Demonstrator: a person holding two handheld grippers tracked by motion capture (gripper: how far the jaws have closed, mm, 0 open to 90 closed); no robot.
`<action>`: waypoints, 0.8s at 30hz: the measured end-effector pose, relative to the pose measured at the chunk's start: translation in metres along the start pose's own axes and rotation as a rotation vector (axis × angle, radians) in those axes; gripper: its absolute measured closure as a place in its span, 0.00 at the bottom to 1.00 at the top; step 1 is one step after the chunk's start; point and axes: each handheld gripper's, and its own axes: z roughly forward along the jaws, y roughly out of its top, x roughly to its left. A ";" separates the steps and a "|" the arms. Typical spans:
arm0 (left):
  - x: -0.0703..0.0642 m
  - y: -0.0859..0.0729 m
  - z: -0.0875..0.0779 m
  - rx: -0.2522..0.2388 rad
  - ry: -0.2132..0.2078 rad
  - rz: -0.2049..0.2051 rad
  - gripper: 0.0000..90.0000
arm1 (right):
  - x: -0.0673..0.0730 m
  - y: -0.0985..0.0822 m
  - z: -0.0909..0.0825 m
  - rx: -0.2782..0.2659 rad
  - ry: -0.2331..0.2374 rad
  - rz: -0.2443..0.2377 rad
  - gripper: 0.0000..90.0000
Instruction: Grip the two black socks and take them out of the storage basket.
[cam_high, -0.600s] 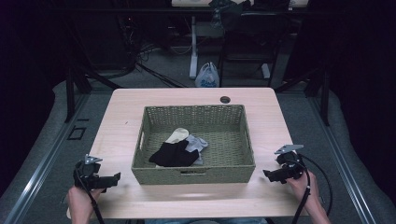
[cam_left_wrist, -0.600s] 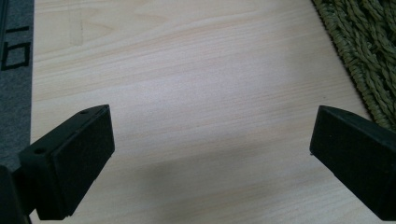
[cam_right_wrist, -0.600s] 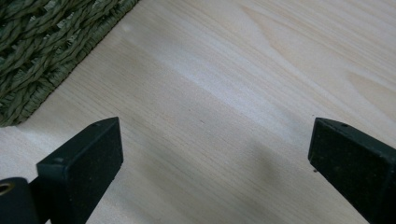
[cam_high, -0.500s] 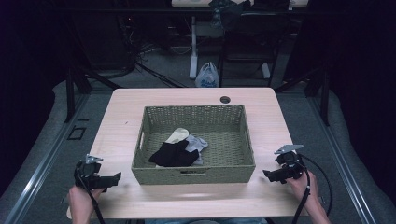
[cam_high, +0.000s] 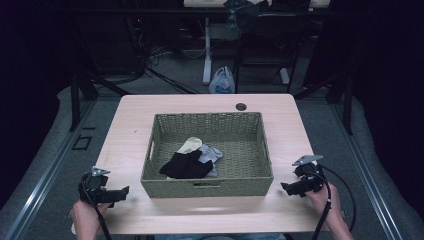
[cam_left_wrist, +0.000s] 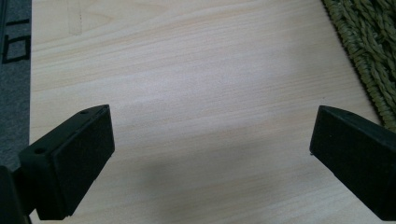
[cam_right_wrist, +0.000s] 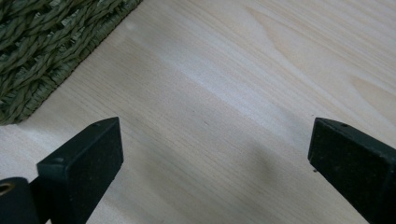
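Table (cam_high: 150, 120), pale wood; green woven basket (cam_high: 207, 185) at its centre. Inside, toward the near wall: black sock (cam_high: 184, 165) lying over cream sock (cam_high: 189, 145) and grey sock (cam_high: 210, 153).

Left hand-held gripper (cam_high: 120, 191) and right hand-held gripper (cam_high: 286, 187) flank the basket low over the wood, jaws apart, empty.

Likely next: reach over the rim, pinch the top black sock alone.

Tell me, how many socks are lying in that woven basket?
3 in the basket, bunched at its front left: a black sock nearest, a cream sock behind it, a grey sock to its right. More may hide underneath.
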 end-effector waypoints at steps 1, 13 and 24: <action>0.000 0.000 0.000 0.000 0.000 0.000 0.00 | 0.000 0.000 0.000 0.000 0.000 0.000 0.03; -0.007 0.009 -0.014 -0.040 -0.003 0.028 0.00 | 0.003 0.000 0.002 -0.002 -0.001 -0.002 0.03; -0.011 0.025 -0.031 -0.058 -0.055 0.031 0.00 | 0.002 0.000 0.003 -0.003 0.000 0.001 0.03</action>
